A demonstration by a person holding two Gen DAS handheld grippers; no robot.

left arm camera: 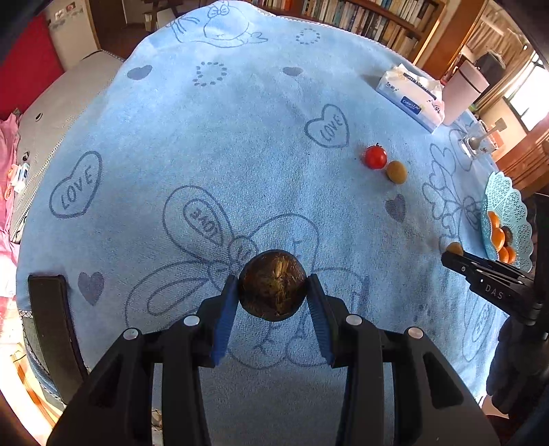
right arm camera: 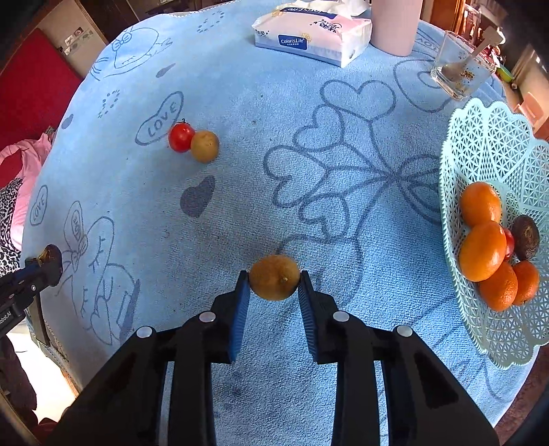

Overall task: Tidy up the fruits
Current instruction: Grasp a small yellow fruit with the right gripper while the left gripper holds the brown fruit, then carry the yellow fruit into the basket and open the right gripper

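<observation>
My left gripper (left arm camera: 272, 286) is shut on a dark brown round fruit (left arm camera: 272, 283), held above the blue cloth. My right gripper (right arm camera: 273, 279) is shut on a yellow-brown fruit (right arm camera: 273, 277), left of the mint lattice basket (right arm camera: 487, 137). The basket holds several oranges (right arm camera: 482, 250), a dark fruit (right arm camera: 525, 236) and a bit of red fruit. A red tomato (right arm camera: 181, 137) and a yellow-brown fruit (right arm camera: 205, 145) lie touching on the cloth; they also show in the left wrist view: the tomato (left arm camera: 375, 157), the fruit (left arm camera: 397, 171). The right gripper (left arm camera: 454, 252) and the basket (left arm camera: 511, 206) show at the right there.
A tissue pack (right arm camera: 312, 32), a pink cup (right arm camera: 396, 25) and a glass with a spoon (right arm camera: 459, 70) stand at the far side of the blue towel-covered table (right arm camera: 274, 137). A bookshelf (left arm camera: 360, 17) is behind. The table edge drops off at the left.
</observation>
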